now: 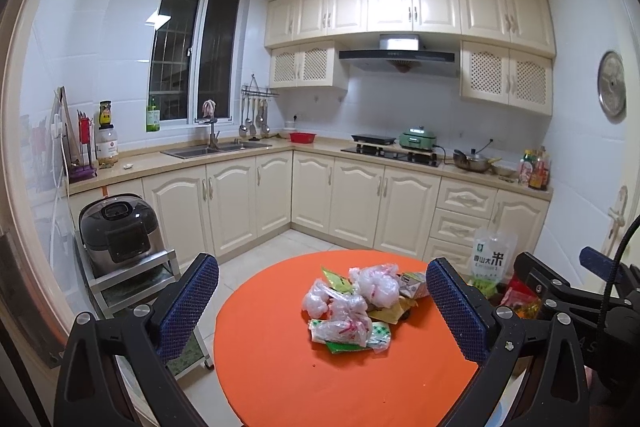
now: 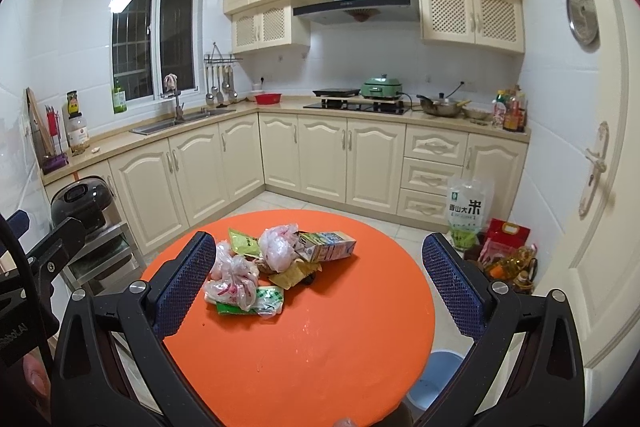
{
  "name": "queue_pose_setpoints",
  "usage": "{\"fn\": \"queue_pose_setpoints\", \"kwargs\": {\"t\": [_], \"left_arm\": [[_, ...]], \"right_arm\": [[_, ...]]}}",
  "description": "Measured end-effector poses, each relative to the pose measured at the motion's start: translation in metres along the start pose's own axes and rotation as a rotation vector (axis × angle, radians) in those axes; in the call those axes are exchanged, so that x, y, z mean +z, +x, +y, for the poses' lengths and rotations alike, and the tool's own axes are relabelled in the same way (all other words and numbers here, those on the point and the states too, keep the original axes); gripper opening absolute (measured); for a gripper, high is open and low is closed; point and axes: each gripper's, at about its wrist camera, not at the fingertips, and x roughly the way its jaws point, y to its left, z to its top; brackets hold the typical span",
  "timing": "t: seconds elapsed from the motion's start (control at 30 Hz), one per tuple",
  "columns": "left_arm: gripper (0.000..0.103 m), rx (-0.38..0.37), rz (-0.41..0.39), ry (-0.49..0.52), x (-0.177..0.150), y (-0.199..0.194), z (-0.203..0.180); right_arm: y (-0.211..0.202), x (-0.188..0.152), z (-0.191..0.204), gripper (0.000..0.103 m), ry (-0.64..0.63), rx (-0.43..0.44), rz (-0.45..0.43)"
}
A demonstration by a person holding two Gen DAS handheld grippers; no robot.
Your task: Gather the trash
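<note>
Trash pile [image 1: 352,307] of crumpled clear plastic bags, green snack wrappers and a small drink carton [image 2: 326,246] lay heaped on the round orange table [image 1: 280,379], towards the table's far half and touching nothing but the tabletop. In the right wrist view the carton lay on its side at the far-right edge of the pile, and a green packet [image 2: 243,241] sat at the pile's far-left edge. A flat green-and-white wrapper [image 2: 256,303] formed the near edge, partly under a knotted clear bag with red print [image 2: 232,285].

Left gripper [image 1: 322,311]: black frame with blue textured pads, jaws spread wide apart, nothing between them; it hovered above the near half of the table, clear of the pile. Right gripper [image 2: 320,291]: same build, jaws likewise wide apart and holding nothing, also above the near half of the table. No contact with the trash by either tool.

Beyond the table on its far-right side, a clear rice bag with green print [image 2: 466,215] stood on the floor against the cream drawers, with a red bag [image 2: 506,233] and bottles of cooking oil just beside it. A pale blue bin [image 2: 438,383] showed below the table's near-right rim. Left of the table, a black and silver rice cooker [image 1: 118,233] sat on a low metal shelf rack [image 1: 132,285].
</note>
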Motion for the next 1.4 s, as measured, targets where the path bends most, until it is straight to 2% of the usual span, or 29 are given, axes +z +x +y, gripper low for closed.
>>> {"fn": "queue_pose_setpoints", "kwargs": {"t": [0.4, 0.63, 0.87, 1.1, 1.4], "left_arm": [[0.102, 0.004, -0.001, 0.004, -0.004, 0.004, -0.003], [0.102, 0.013, 0.054, 0.005, -0.006, 0.030, -0.005], [0.102, 0.034, 0.150, -0.001, -0.012, 0.070, 0.000], [0.102, 0.045, 0.250, 0.004, -0.021, 0.116, 0.002], [0.102, 0.065, 0.378, 0.005, -0.043, 0.172, 0.016]], "right_arm": [[0.005, 0.001, 0.000, 0.103, -0.005, 0.007, -0.005], [0.026, 0.001, -0.007, 0.103, 0.001, 0.015, 0.031], [0.071, -0.012, -0.019, 0.103, 0.020, 0.021, 0.122], [0.120, -0.036, -0.023, 0.103, 0.028, 0.063, 0.229], [0.181, -0.072, -0.010, 0.099, 0.020, 0.124, 0.376]]}}
